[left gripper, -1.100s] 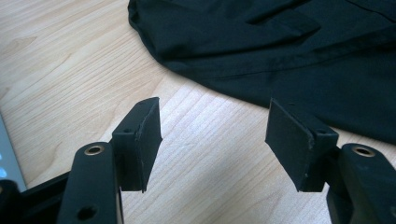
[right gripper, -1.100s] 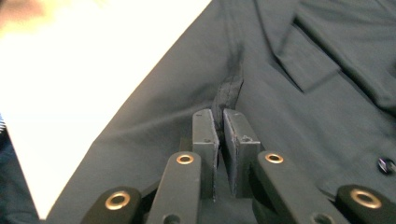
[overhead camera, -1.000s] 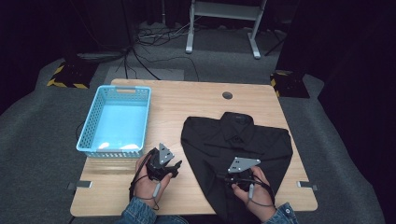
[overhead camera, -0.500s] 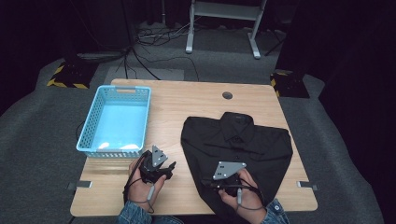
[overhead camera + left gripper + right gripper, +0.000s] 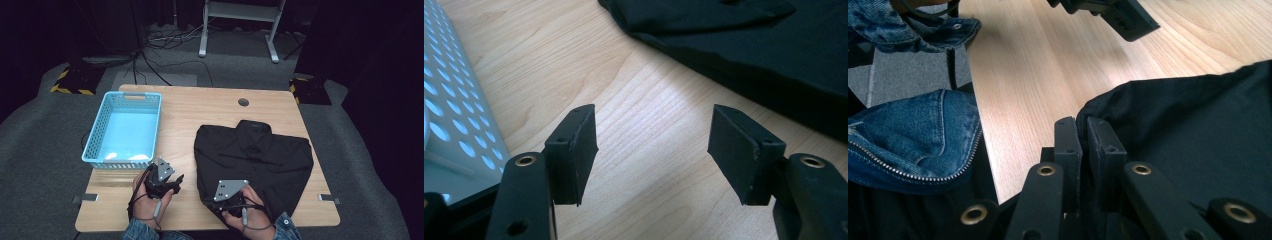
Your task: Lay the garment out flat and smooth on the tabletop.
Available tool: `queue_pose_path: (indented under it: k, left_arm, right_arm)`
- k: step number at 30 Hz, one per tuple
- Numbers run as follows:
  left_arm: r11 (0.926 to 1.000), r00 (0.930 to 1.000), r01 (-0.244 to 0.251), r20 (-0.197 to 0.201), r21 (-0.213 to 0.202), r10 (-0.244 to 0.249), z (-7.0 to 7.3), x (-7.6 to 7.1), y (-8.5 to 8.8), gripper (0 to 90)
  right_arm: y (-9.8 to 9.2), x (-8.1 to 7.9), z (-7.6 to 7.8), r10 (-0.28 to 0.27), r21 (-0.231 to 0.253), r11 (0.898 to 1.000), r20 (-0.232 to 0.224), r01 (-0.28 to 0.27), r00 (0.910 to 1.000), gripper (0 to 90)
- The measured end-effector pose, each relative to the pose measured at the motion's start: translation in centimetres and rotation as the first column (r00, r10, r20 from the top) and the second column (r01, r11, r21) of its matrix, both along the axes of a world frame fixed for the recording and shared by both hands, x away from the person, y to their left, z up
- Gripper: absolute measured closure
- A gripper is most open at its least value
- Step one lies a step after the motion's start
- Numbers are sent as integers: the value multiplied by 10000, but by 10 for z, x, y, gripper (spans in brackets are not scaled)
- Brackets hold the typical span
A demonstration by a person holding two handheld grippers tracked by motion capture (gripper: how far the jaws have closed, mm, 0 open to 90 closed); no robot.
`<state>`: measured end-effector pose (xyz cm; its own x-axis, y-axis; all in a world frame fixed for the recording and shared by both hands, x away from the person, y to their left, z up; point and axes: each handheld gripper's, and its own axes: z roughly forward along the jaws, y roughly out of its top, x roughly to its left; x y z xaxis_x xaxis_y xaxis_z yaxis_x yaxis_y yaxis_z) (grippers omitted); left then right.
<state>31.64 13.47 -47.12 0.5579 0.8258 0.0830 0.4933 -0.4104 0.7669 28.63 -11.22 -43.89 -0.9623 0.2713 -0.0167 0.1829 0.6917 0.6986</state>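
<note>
A black shirt (image 5: 255, 150) lies flat on the right half of the wooden table (image 5: 210, 107), collar away from me. My right gripper (image 5: 220, 199) sits at the shirt's near left corner. In the right gripper view its jaws (image 5: 1083, 127) are shut on the edge of the black cloth (image 5: 1188, 130). My left gripper (image 5: 172, 181) rests on bare wood to the left of the shirt. Its jaws (image 5: 654, 125) are open with nothing between them, and the shirt's edge (image 5: 749, 45) lies ahead to the right.
A light blue perforated basket (image 5: 95, 137) stands at the table's left side, close to the left gripper, and its wall (image 5: 449, 100) borders that gripper's view. Denim sleeves (image 5: 913, 135) reach over the near table edge. A round cable hole (image 5: 243, 102) marks the far side.
My right gripper has slid left and nearer along the shirt's bottom edge to its near left corner. The left gripper has drifted slightly left and toward me.
</note>
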Motion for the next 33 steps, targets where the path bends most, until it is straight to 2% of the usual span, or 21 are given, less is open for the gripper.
queue_pose_path:
  k: [5, 14, 15, 17, 19, 22, 25, 29, 33]
  left_arm:
    - [10000, 10000, 23, -1, -9, -23, 0, 0, -1, 361]
    - [9999, 9999, 108, -13, -14, -108, 0, 1, -4, 361]
    - [9999, 9999, 122, -21, -14, -122, 0, 1, -4, 361]
    - [9999, 9999, 162, -4, -20, -162, 0, 2, -5, 361]
    - [9998, 9998, 199, -5, -61, -199, 0, 3, -6, 361]
    - [9996, 9996, 279, -35, -73, -279, 0, 5, -9, 361]
    - [9992, 9992, 391, -39, 10, -391, 1, 6, -12, 361]
    - [9986, 9986, 523, -77, -21, -524, 0, 9, -16, 360]
    - [9978, 9977, 666, -99, -69, -667, -1, 12, -21, 360]
  right_arm:
    - [9, -4, -1, 220, -57, 9997, -7, -220, 9998, 844]
    - [18, -13, -7, 669, -83, 9977, -405, -673, 9969, 843]
    - [19, -14, -8, 713, -1, 9974, -515, -714, 9961, 826]
    - [20, -15, -10, 876, 383, 9957, -913, -844, 9920, 716]
    - [21, -16, -10, 970, 587, 9941, -957, -917, 9907, 634]
    - [17, -16, -8, 701, 657, 9957, -709, -655, 9950, 545]
    - [7, -11, -4, 202, 816, 9965, -581, -154, 9981, 483]
    - [-10, -2, 1, -540, 985, 9934, -435, 581, 9976, 458]
    - [-29, 8, 6, -1271, 1097, 9855, -314, 1298, 9914, 461]
